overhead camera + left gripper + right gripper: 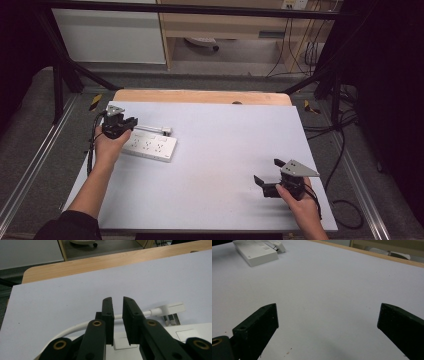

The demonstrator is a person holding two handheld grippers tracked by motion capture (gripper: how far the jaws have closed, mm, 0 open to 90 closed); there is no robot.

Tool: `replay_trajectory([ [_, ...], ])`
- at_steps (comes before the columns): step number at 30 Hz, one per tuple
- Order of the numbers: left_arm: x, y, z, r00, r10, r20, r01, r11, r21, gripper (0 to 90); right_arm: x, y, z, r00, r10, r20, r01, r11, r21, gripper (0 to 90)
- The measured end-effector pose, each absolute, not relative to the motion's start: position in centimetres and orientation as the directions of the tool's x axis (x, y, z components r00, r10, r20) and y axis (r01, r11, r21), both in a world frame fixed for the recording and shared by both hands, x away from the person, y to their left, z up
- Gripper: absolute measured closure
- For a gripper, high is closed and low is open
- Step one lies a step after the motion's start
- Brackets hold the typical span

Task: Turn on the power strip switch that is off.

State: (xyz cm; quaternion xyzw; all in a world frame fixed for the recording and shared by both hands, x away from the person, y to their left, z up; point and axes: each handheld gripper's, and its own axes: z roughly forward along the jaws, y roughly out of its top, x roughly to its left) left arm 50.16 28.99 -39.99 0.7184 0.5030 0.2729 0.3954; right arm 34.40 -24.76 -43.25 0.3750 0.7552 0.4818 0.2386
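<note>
**Cord between my left claw's jaws, open sheet everywhere else**

Cord (75, 327) of the power strip (150, 146) passes through the narrow gap of my left claw (117, 301). The jaws stand nearly together around the white cord, but a sliver of space shows between them, and I cannot tell whether the pads actually press on it. The cord curves out from under my jaws and runs on to the white plug (172, 308), which lies flat on the sheet just beyond the strip's far edge.

From the high view, my left claw (131, 121) sits at the strip's left end, close to the left border of the pale sheet (225, 145) that covers the table. There is little room on that side before the sheet ends. The strip lies slightly slanted, its long side roughly parallel to the wooden edge (200, 96) at the back, with a band of bare sheet between.

My right claw (267, 172) rests low near the front right corner, jaws spread wide and holding nothing. It is well apart from the strip, which shows far off in the upper left corner of the right gripper view (255, 252). Between my two claws the sheet lies bare, giving broad free space across the middle and toward the back right.
</note>
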Motion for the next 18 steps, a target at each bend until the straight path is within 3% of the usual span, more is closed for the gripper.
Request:
replay_trajectory([
  [9,50.36,29.15,-40.36,0.353,0.936,-0.020,0.522,-0.179,0.834,86.4,34.39,-24.75,-43.25,-0.605,0.796,0.001,0.337,0.255,0.906,3.9],
  [18,50.60,29.57,-40.90,0.332,0.943,-0.025,0.540,-0.168,0.825,86.6,34.42,-24.80,-43.30,-0.604,0.797,0.001,0.341,0.257,0.904,3.8],
])
